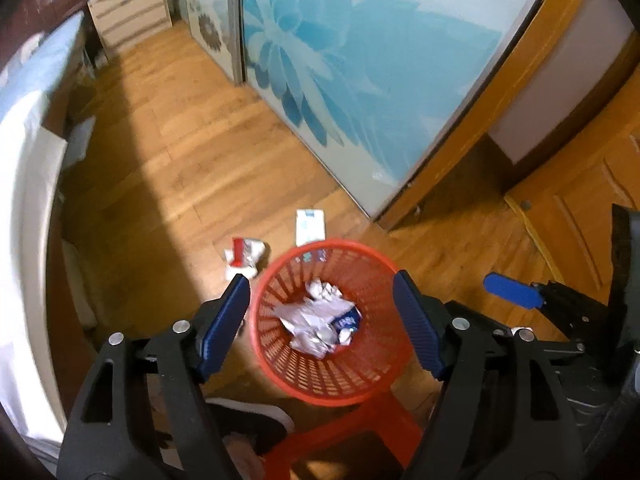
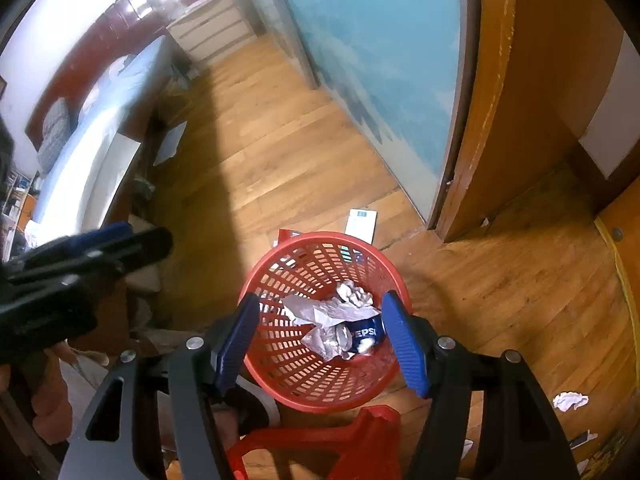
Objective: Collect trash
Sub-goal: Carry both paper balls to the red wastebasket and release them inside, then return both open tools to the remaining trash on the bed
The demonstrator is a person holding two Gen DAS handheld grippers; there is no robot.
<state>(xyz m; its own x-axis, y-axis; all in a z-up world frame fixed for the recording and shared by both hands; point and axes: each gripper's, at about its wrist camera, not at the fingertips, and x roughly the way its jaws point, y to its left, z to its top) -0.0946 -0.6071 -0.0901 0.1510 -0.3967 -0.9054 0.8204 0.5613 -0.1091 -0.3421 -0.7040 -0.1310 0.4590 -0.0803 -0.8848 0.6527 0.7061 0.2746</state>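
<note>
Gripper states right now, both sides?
Left gripper: open, holding nothing, over the red basket.
Right gripper: open, holding nothing, over the same basket.

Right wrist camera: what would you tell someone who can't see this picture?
The open right gripper hangs empty over a red basket holding crumpled paper and a blue Pepsi can. More scraps lie on the wooden floor.
</note>
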